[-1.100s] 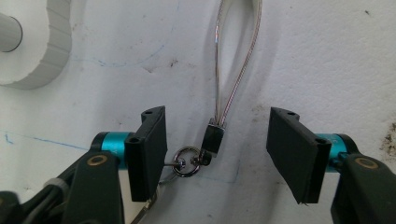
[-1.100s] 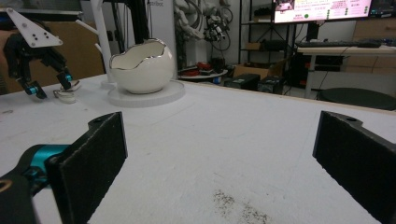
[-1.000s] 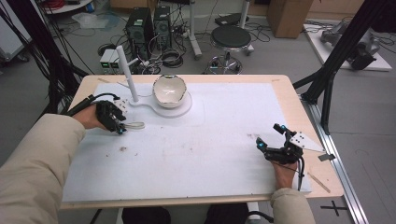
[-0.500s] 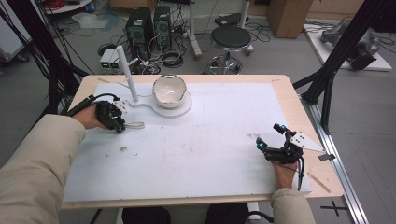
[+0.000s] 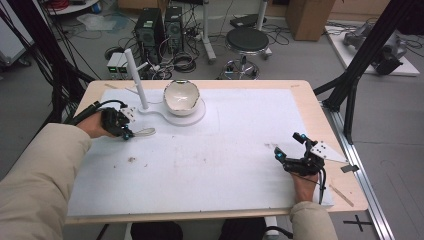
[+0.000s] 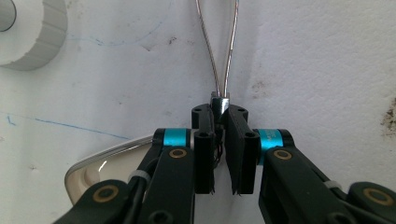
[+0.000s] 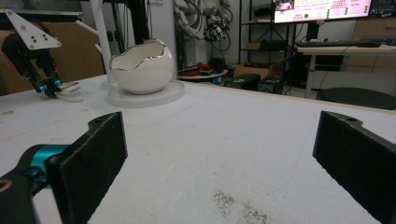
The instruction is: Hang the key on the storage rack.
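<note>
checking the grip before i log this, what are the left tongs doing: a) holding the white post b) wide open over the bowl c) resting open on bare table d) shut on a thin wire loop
d: in the left gripper view the left tongs stand pinched together on the metal end of a thin wire loop lying on the white table.

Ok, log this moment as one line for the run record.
left gripper: shut on wire loop | right gripper: open, idle on mat | eggshell bowl: on white stand
</note>
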The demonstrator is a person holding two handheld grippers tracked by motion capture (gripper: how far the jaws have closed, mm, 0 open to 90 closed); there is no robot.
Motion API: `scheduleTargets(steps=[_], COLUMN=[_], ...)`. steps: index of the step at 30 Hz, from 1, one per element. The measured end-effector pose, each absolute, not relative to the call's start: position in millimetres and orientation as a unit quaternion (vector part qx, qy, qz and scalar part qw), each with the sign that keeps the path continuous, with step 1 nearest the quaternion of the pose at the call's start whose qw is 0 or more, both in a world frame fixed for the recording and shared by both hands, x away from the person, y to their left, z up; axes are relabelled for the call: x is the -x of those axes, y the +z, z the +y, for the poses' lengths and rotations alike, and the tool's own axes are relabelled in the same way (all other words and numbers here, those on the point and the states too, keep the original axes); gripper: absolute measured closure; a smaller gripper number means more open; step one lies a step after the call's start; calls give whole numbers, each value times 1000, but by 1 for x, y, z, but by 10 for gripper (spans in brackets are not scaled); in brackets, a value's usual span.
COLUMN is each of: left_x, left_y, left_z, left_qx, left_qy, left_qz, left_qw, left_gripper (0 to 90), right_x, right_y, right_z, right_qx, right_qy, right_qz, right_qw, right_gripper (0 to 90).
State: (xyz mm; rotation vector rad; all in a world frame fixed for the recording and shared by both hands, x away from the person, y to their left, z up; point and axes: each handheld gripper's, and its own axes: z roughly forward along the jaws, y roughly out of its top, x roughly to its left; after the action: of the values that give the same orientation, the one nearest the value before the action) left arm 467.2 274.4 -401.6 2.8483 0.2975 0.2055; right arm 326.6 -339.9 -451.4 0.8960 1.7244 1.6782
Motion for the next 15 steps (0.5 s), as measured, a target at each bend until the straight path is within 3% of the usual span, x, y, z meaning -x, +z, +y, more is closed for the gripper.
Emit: scheduleTargets(steps=[15], left_x=[-466], left_y=[-401], left_z=[271], left_qx=[-983], left_qy=[74], left_qz=[108], left_qw=[127], left_gripper=[818], right_x=[-327], right_y=[-451], right_z=[-340], right_qx=[-336], right_qy=[627], right_qz=[644], right_qw=[283], right_gripper=[20])
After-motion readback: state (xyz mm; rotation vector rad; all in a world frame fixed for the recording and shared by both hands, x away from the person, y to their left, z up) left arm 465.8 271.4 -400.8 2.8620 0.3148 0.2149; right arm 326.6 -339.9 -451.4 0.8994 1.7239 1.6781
